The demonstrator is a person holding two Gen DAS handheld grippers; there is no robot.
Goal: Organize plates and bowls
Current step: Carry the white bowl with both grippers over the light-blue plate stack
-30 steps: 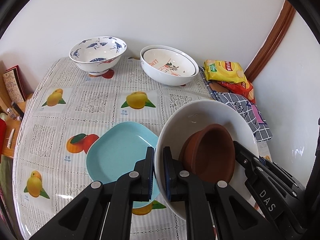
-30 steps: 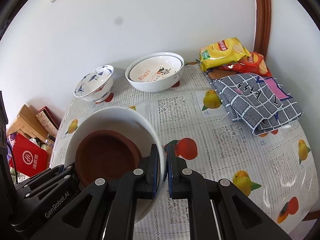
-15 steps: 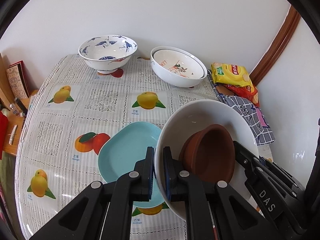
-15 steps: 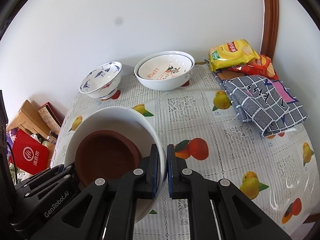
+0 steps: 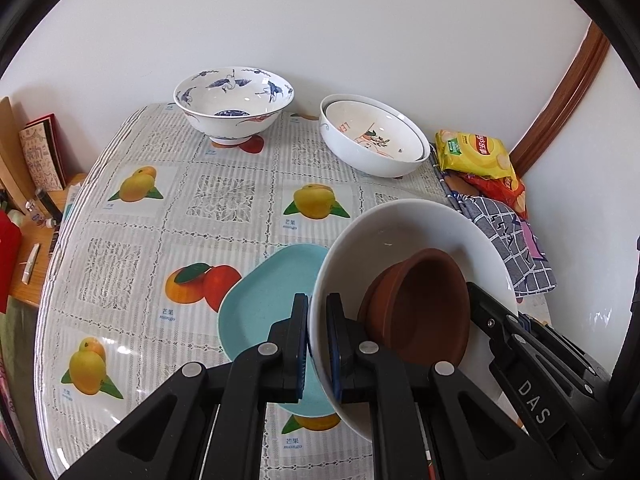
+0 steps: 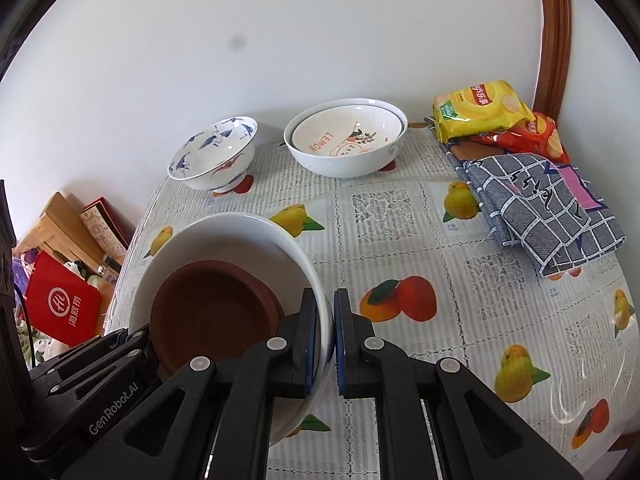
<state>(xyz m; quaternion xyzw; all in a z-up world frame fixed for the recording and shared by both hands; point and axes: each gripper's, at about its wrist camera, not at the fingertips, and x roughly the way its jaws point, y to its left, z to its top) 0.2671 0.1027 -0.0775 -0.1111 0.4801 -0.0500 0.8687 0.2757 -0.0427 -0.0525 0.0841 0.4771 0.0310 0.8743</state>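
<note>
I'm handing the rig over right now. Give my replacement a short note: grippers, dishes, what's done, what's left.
Left gripper and right gripper: both shut on opposite rims of the big white bowl, carried above the table with the brown bowl inside.
Teal plate lies beneath.
Lemon bowl already nested in another white bowl; blue-patterned bowl stands alone.
Left: set down the carried pair, stack the rest.

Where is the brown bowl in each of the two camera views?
Left wrist view: the brown bowl is lower right, inside the big white bowl.
Right wrist view: the brown bowl is lower left, inside the same white bowl.
Shared landmark: the lemon-print bowl near the wall.
</note>
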